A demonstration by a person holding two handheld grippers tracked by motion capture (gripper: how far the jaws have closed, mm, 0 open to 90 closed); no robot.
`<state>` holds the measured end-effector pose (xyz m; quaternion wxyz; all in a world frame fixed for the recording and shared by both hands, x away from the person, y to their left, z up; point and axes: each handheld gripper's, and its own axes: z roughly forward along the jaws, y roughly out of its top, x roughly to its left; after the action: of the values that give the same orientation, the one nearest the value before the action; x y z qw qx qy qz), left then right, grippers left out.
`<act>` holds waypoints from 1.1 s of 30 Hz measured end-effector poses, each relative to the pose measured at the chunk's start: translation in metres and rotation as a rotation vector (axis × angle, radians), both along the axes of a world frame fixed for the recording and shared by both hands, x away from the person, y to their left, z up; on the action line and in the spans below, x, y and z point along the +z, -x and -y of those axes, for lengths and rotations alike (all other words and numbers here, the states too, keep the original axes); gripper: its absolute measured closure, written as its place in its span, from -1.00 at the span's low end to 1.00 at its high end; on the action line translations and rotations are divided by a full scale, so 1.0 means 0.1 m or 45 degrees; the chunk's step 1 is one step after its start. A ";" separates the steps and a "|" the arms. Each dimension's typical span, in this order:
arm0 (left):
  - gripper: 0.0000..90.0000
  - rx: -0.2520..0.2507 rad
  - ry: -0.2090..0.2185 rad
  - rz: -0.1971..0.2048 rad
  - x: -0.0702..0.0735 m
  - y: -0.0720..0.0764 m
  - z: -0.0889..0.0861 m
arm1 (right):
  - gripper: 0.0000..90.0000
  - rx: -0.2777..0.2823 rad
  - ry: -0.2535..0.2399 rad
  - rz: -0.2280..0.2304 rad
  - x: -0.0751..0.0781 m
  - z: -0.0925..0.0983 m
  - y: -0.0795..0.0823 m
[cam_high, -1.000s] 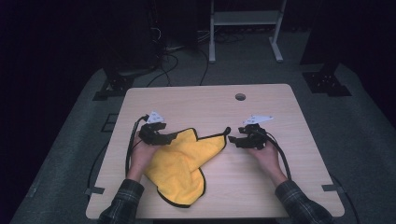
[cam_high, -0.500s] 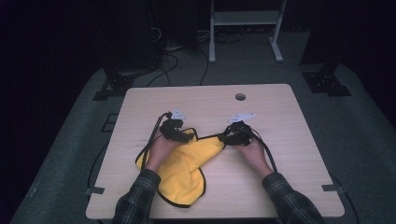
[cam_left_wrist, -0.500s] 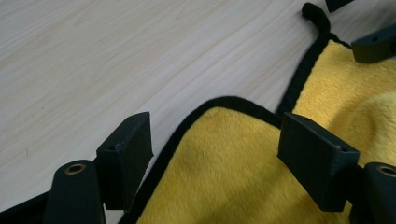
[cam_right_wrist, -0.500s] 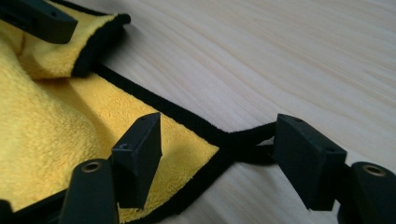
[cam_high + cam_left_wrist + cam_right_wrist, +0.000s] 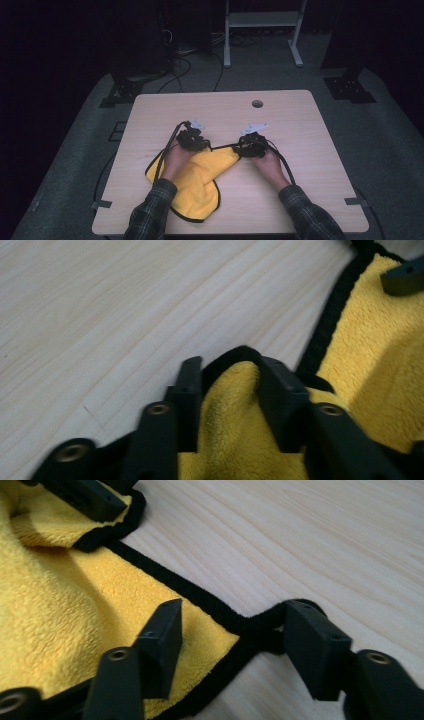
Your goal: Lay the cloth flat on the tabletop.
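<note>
Where it lies rumpled, yellow cloth point(image 5: 200, 180) shows black piping.

You see a light wooden table point(image 5: 300, 150) mid-frame with a round hole point(image 5: 257, 104) near its far edge, and a white metal stand point(image 5: 262, 20) at top centre on grey floor point(image 5: 380, 130)
</note>
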<state>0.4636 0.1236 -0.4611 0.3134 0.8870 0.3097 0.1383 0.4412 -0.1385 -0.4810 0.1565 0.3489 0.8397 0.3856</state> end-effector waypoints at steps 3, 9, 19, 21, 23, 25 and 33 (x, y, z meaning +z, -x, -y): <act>0.82 0.004 0.011 -0.023 0.02 0.03 -0.04 | 0.36 0.018 -0.002 0.000 0.01 0.01 0.02; 0.87 0.055 0.074 0.014 0.14 0.08 -0.25 | 0.74 0.020 0.002 -0.044 0.05 0.09 0.04; 0.88 0.179 0.225 0.091 0.39 0.17 -0.74 | 0.76 -0.091 -0.035 -0.014 0.23 0.45 0.03; 0.88 0.161 0.272 0.102 0.41 0.19 -0.77 | 0.76 -0.102 -0.068 -0.003 0.29 0.54 0.04; 0.88 0.153 0.279 0.121 0.42 0.20 -0.75 | 0.77 -0.103 -0.071 0.012 0.32 0.56 0.05; 0.89 0.132 0.309 0.183 0.51 0.24 -0.71 | 0.77 -0.117 -0.074 0.050 0.41 0.60 0.08; 0.48 0.089 0.308 0.237 0.56 0.28 -0.56 | 0.77 -0.224 -0.038 0.084 0.49 0.92 0.10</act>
<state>0.4356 0.1793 -0.4049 0.4404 0.8147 0.3245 0.1924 0.4308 -0.2302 -0.4317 0.2122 0.4108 0.7943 0.3940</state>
